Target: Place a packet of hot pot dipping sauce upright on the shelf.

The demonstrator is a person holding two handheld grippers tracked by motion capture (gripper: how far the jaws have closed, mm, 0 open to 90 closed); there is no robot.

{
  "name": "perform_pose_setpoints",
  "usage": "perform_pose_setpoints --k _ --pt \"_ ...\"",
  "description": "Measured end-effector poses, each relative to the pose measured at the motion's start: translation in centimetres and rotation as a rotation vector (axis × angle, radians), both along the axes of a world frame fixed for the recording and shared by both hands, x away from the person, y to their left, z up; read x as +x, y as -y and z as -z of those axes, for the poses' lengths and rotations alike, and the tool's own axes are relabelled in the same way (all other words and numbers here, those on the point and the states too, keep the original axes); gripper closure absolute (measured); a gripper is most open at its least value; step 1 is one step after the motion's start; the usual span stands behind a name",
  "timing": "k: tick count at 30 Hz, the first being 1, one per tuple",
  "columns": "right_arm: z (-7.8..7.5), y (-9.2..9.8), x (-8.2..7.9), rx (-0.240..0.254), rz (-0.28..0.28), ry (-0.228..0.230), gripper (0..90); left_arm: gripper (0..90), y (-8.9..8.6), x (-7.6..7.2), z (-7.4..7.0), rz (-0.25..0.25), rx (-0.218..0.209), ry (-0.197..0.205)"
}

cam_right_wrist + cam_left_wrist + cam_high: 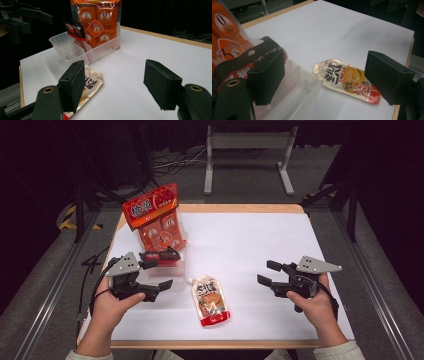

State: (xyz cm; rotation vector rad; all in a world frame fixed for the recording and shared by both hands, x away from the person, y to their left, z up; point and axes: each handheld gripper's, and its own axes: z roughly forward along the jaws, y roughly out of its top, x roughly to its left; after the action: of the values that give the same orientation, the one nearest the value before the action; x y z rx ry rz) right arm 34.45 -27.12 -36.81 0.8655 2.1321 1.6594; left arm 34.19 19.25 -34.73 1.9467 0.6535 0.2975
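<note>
A clear plastic bin [176,268] stands at the table's left. An orange snack bag [150,215] is propped upright in it, with a small red and black packet [75,28] in front of the bag. A spouted pouch [210,300] lies flat on the white sheet just right of the bin's near end. My left gripper [172,268] is open at the bin's near end, one jaw by the packet and the other outside the bin wall [297,92]; nothing is pinched. My right gripper [264,272] is open at the right, pointing toward the pouch [91,81], with nothing between its jaws.
A white sheet [250,240] covers the wooden table, whose edge [240,208] shows at the back. The sheet between the pouch and my right gripper is bare. Beyond the table a grey metal stand [247,142] and cables sit on the dark floor.
</note>
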Motion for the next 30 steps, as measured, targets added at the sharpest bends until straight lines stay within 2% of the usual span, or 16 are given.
perform_pose_setpoints --k 5,8,10,15,25,30 --pt "-0.3 -0.8 0.4 -0.001 -0.009 0.014 31.0 17.5 -0.3 -0.6 0.2 -0.010 -0.010 -0.014" --pt "-0.4 -1.3 0.6 0.000 -0.021 0.011 30.4 17.1 -0.4 -0.9 0.4 -0.014 0.012 -0.024" --pt "-0.2 -2.1 1.1 -0.013 -0.038 -0.004 29.8 16.9 -0.5 -1.2 0.5 -0.025 0.039 -0.028" --pt "0.3 -3.6 2.0 -0.038 -0.065 -0.021 28.1 16.2 -0.7 -1.7 0.9 -0.033 0.052 -0.049" --pt "1.7 -6.4 4.0 -0.095 -0.102 -0.052 27.2 13.5 -0.9 -2.6 1.7 -0.002 0.094 -0.086" --pt "2.7 -8.0 5.0 -0.128 -0.119 -0.090 27.0 12.8 -0.9 -2.7 1.9 0.007 0.106 -0.104"
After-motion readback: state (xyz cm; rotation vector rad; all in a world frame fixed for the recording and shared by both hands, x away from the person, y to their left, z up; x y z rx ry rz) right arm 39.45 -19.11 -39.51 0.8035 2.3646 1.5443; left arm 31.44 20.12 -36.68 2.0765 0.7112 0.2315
